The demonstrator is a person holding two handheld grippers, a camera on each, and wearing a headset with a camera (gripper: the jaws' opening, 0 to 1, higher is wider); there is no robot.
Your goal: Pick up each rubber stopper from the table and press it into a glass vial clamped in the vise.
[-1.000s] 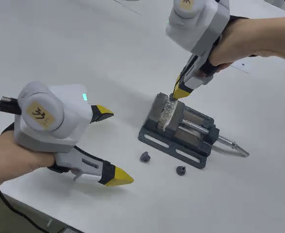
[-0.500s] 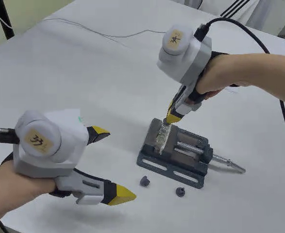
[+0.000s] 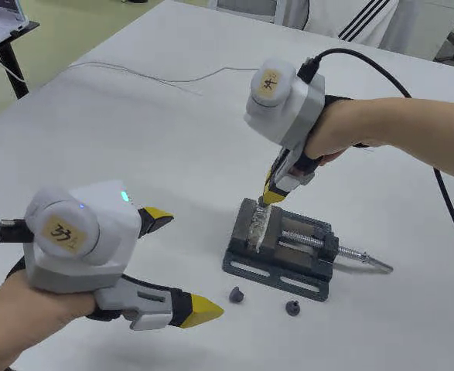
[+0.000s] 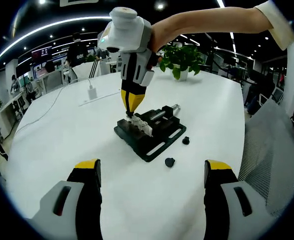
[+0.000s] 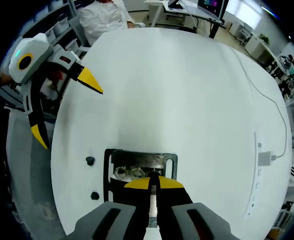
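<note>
Right gripper (image 3: 267, 199) has its jaws together and points steeply down, its yellow tips touching the top of the vials (image 3: 257, 228) clamped in the vise (image 3: 273, 270). Whether a stopper sits between the tips cannot be told. In the right gripper view the closed tips (image 5: 152, 182) lie at 6 o'clock of the glass vials (image 5: 129, 172), right over the vise (image 5: 109, 165).

Left gripper (image 3: 188, 264) hovers above the table (image 3: 134, 131) with its jaws wide apart and nothing between them, at about 9 o'clock of the vise and well apart from it. In the left gripper view the spread tips (image 4: 152, 167) frame the vise (image 4: 152, 137) at 12 o'clock, with the right gripper (image 4: 131, 112) standing on the vials (image 4: 136, 125).

Two dark stoppers lie loose on the table near the vise base. In the head view one (image 3: 236, 294) is at 7 o'clock of the vise and the other (image 3: 292, 308) at 6 o'clock.

A thin cable (image 3: 157, 77) runs over the table at 11 o'clock, well apart from the vise.
</note>
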